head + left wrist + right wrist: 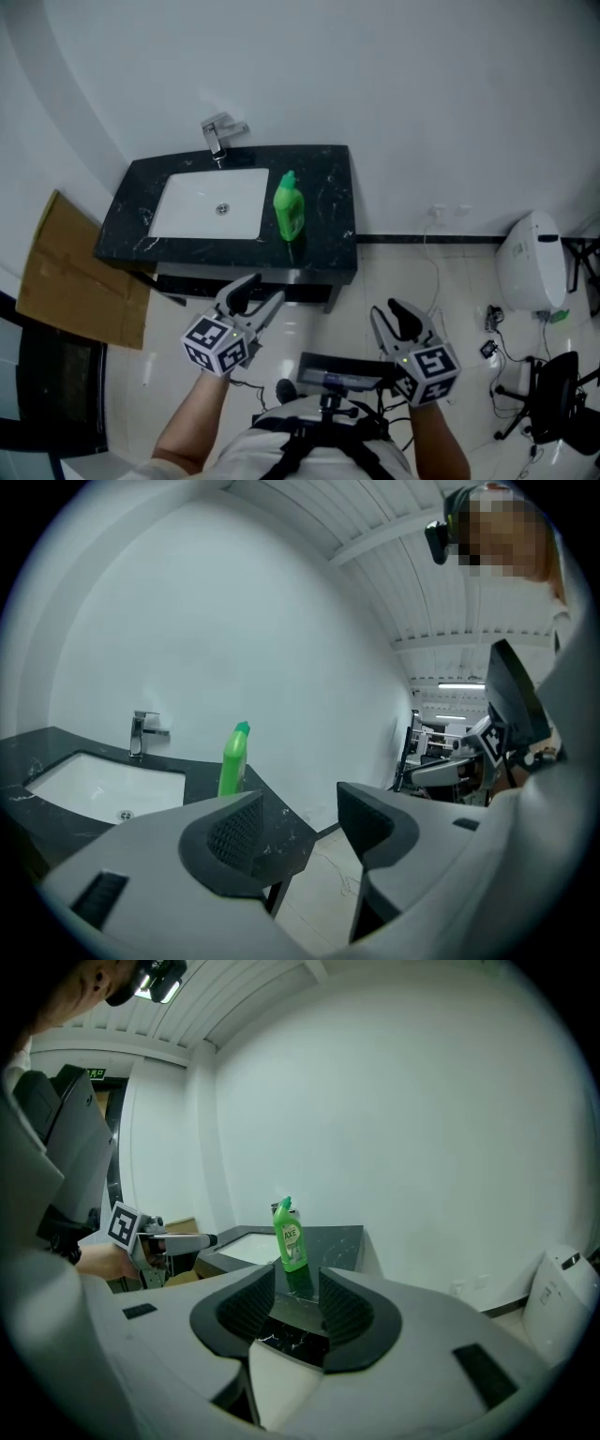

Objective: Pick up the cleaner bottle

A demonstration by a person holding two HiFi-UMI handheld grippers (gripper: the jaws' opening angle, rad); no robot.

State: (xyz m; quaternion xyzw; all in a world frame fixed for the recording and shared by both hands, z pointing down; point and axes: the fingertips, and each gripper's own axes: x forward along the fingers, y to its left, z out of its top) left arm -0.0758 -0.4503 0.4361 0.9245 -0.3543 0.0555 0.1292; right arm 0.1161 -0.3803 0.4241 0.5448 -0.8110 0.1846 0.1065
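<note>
The green cleaner bottle point(289, 206) stood upright on the black counter point(330, 187), just beside the white sink point(211, 202) and well apart from both of your tools. Your left gripper point(260, 292) had its jaws wide apart with nothing between them. Your right gripper point(392, 319) was also apart and empty, only aimed toward the bottle. So, as I judge, nothing of the task was done yet: the approach, the grip and the lift all remained. In the left gripper view one jaw hid the bottle's base
</note>
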